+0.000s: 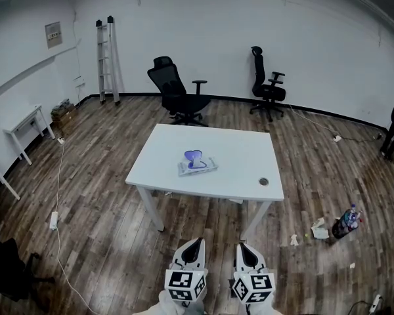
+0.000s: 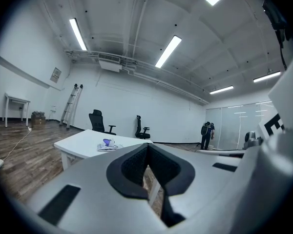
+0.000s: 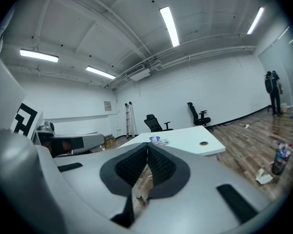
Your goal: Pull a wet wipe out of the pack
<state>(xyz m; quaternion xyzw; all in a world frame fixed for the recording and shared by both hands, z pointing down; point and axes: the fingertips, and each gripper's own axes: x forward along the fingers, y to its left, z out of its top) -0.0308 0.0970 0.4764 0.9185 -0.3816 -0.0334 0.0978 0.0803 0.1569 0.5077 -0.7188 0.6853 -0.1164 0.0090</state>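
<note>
We find the task not yet begun. The wet wipe pack (image 1: 197, 165) lies near the middle of the white table (image 1: 243, 153), with a purple part standing up on top. Whether a wipe already protrudes is too small to tell. Both claws are well apart from the pack, short of the table's near edge. The left gripper (image 1: 194, 243) has its jaws closed on nothing, and the right gripper (image 1: 243, 247) likewise. Approach, grasp and pull are all left to do.

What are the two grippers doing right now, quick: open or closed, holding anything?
Left gripper: closed, holding nothing.
Right gripper: closed, holding nothing.
</note>
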